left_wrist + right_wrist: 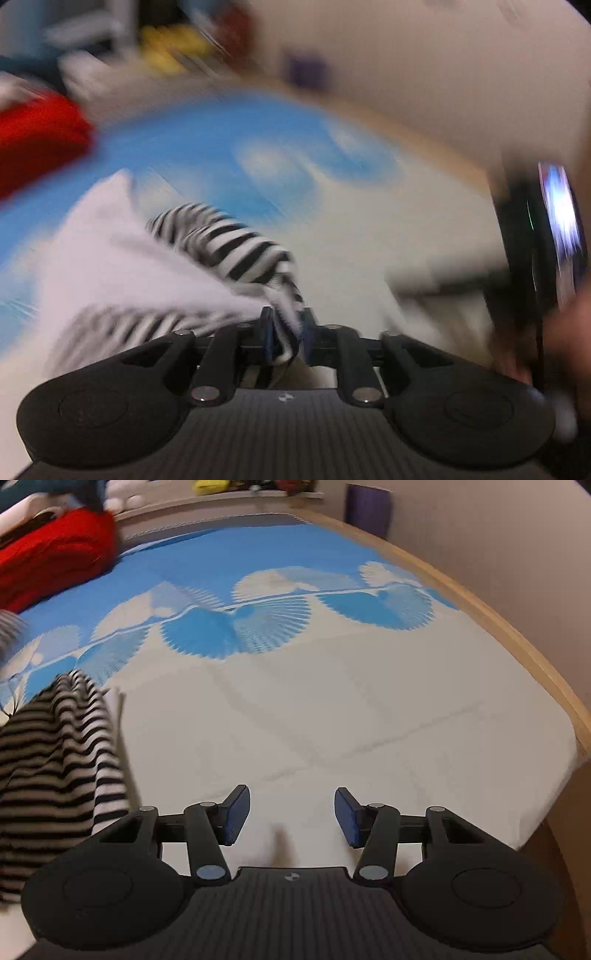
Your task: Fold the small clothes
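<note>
Left gripper [287, 338] clamped on black-and-white striped knit garment [236, 251], lifted above blue-and-white patterned bed sheet [295, 709]. Right gripper [291, 814] jaws apart, empty, over the sheet's white part, garment beside it.

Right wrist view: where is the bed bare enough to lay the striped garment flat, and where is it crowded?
The bare patch is the white stretch of the bedsheet, bordered by the wooden bed edge on the right, the blue shell print behind and the striped garment on the left. It is crowded at far left, with the red cushion. The right gripper hangs open over the bare patch.
</note>
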`<state>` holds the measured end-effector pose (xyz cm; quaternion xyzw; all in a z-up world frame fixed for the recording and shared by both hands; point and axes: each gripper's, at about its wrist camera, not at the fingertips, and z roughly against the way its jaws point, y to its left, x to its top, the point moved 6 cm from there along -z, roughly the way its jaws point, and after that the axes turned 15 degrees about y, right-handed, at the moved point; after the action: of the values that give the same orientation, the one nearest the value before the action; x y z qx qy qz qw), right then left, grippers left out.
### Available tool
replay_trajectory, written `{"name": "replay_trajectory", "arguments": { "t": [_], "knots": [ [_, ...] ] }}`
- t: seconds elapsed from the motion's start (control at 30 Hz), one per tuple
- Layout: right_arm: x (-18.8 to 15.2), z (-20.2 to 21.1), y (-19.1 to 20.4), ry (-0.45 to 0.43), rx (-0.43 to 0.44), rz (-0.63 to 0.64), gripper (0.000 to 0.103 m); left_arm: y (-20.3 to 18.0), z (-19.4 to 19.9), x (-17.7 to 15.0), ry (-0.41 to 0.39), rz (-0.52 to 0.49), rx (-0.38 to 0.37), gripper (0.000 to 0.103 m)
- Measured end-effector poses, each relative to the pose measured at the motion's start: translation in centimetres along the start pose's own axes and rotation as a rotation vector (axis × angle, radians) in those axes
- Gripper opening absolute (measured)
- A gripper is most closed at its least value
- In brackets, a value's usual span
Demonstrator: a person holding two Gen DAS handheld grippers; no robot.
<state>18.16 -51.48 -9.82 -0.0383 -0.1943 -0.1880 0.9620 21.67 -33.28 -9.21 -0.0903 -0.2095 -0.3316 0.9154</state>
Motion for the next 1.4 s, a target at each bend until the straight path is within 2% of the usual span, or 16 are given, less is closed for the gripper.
{"name": "replay_trajectory", "arguments": {
  "t": [0.07,0.2,0.4,0.53,0.6,0.7,0.77,0.87,1.0,1.03,1.13,1.2,1.27,1.3,1.37,1.4],
  "knots": [
    [0.0,0.0,-0.5,0.004,0.041,-0.035,0.052,0.0,-1.3,-0.9,0.043,-0.003,0.007,0.026],
    [0.0,0.3,0.1,0.006,0.15,-0.055,0.052,5.2,2.3,-1.9,-0.042,0.125,-0.043,0.035],
    [0.6,0.7,4.0,0.039,0.369,-0.056,0.053,14.1,7.7,-4.7,-0.034,0.183,0.093,0.035],
    [0.3,0.2,7.6,0.107,0.45,-0.006,0.056,18.7,8.1,-7.1,-0.014,0.229,0.108,0.051],
    [0.0,-0.7,8.9,0.15,0.426,0.024,0.067,20.6,7.3,-8.4,-0.006,0.281,0.088,0.056],
    [-0.5,-1.6,10.0,0.193,0.369,0.069,0.069,22.4,6.0,-10.1,-0.027,0.4,0.019,0.071],
    [-0.8,-2.2,10.6,0.215,0.353,0.093,0.069,23.5,4.5,-10.3,-0.002,0.496,-0.047,0.072],
    [-1.2,-3.1,11.4,0.244,0.334,0.122,0.069,24.5,2.4,-8.7,-0.006,0.626,-0.218,0.073],
    [-1.2,-4.0,12.2,0.252,0.304,0.163,0.069,26.2,-0.4,-7.7,0.009,0.72,-0.233,0.075],
    [-1.2,-4.0,12.2,0.251,0.3,0.167,0.069,26.8,-1.5,-7.8,0.023,0.763,-0.253,0.081],
    [-1.1,-4.4,12.7,0.253,0.31,0.17,0.059,27.7,-3.9,-8.2,0.037,0.867,-0.354,0.086],
    [-1.4,-4.4,13.1,0.264,0.337,0.178,0.038,27.8,-5.0,-8.1,0.036,0.894,-0.413,0.086],
    [-1.6,-4.4,13.7,0.262,0.335,0.201,0.032,27.7,-5.6,-8.1,0.038,0.888,-0.433,0.084],
    [-1.7,-4.4,13.9,0.261,0.333,0.212,0.027,27.7,-5.7,-7.9,0.037,0.878,-0.437,0.081],
    [-1.6,-4.4,14.2,0.266,0.355,0.197,0.022,27.7,-5.4,-7.5,0.032,0.837,-0.431,0.058],
    [-1.5,-4.3,14.3,0.269,0.374,0.18,0.02,27.8,-5.0,-7.5,0.031,0.821,-0.429,0.053]
  ]
}}
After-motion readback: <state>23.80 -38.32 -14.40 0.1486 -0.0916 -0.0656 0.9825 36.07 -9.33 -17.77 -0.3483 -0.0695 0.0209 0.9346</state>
